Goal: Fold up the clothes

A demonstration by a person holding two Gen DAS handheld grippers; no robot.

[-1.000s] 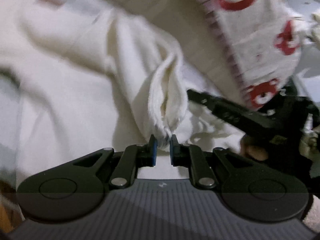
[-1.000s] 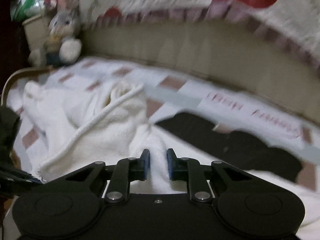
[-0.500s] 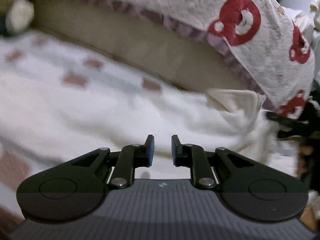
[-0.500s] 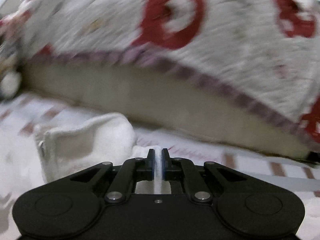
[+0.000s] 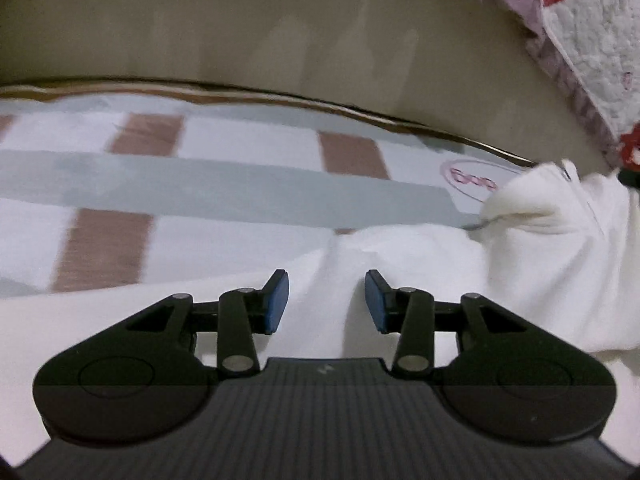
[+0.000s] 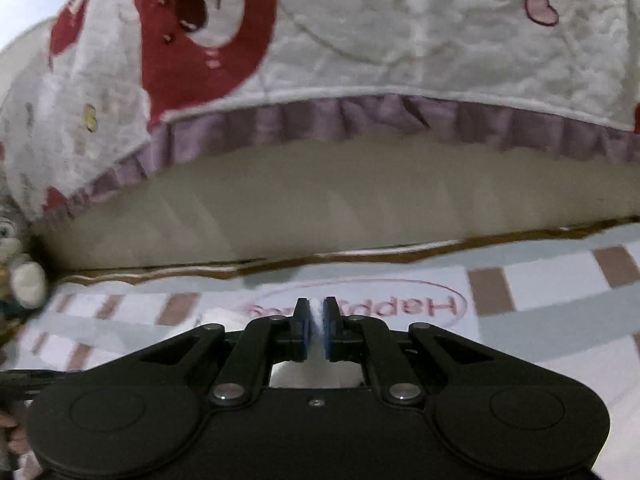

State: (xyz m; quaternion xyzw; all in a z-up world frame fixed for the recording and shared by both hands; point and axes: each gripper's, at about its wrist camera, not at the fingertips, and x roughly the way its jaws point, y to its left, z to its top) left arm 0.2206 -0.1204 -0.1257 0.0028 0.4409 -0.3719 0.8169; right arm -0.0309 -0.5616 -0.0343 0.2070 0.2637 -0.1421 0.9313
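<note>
White garment (image 5: 400, 264), soft & rumpled, under opening left gripper (image 5: 326, 300); right gripper (image 6: 316, 330) pinches white fabric, prob. same one. Sheet (image 6: 540, 280) ahead reads "Happy".

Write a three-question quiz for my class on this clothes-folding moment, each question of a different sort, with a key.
1. True or false: the right gripper is pinching white cloth.
2. Which does the white garment lie on? A) a bare wooden table B) a checked sheet C) a red carpet
3. Fill in: the quilt with red bears has a ____ frill.

Key: 1 true. 2 B. 3 purple. Note: the left gripper is opening over the garment, its pads clear of the cloth.
</note>
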